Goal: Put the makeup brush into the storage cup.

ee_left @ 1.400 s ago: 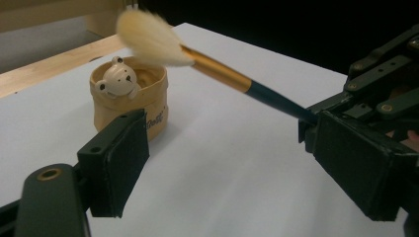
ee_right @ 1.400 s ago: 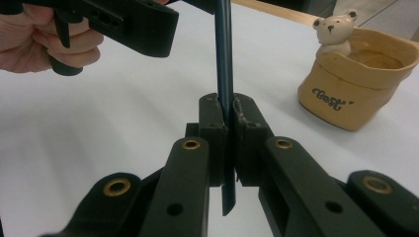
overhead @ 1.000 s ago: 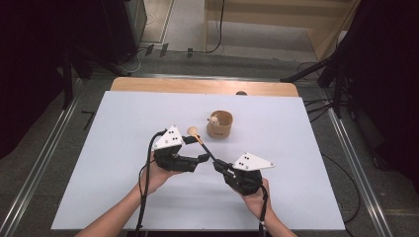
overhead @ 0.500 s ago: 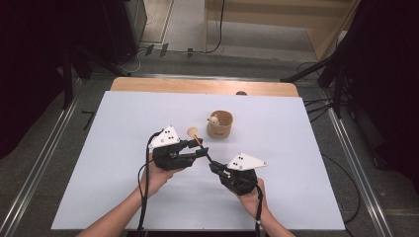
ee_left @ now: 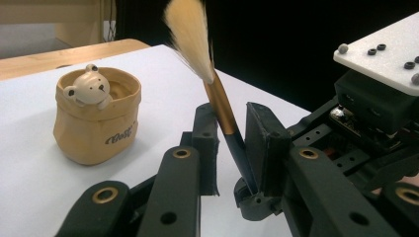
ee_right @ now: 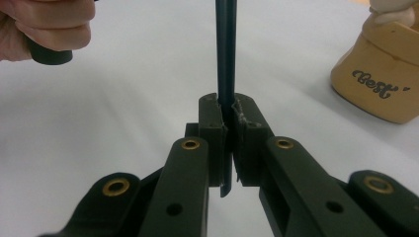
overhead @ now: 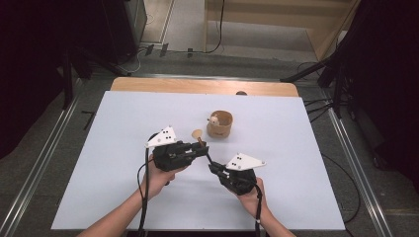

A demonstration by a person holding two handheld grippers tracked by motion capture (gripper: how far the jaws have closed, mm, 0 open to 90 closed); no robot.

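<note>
The right gripper [ee_right: 226,148] is clenching the dark end of a long brush with a dark blue-black handle, a gold-brown ferrule and a pale bristle tuft [ee_right: 225,59]; its two black jaws are pressing flat against the handle from both sides, and the handle is rising straight out of them. In the high view the right gripper [overhead: 213,168] is sitting near the table's front edge, pointing up and left toward the left gripper [overhead: 201,149].

The left gripper [ee_left: 230,143] has just been closing its jaws; the brush [ee_left: 217,103] is standing between them near its ferrule, tilted, with the pale tuft sticking up above. A gap is showing beside the left-hand jaw, so the pads are not pressing it from both sides.

Just beyond the brush tip [overhead: 197,134], a tan ceramic bag-shaped cup with a small white bear on its rim [overhead: 219,124] is standing upright on the white table top [overhead: 296,148], near but apart from the brush.
</note>
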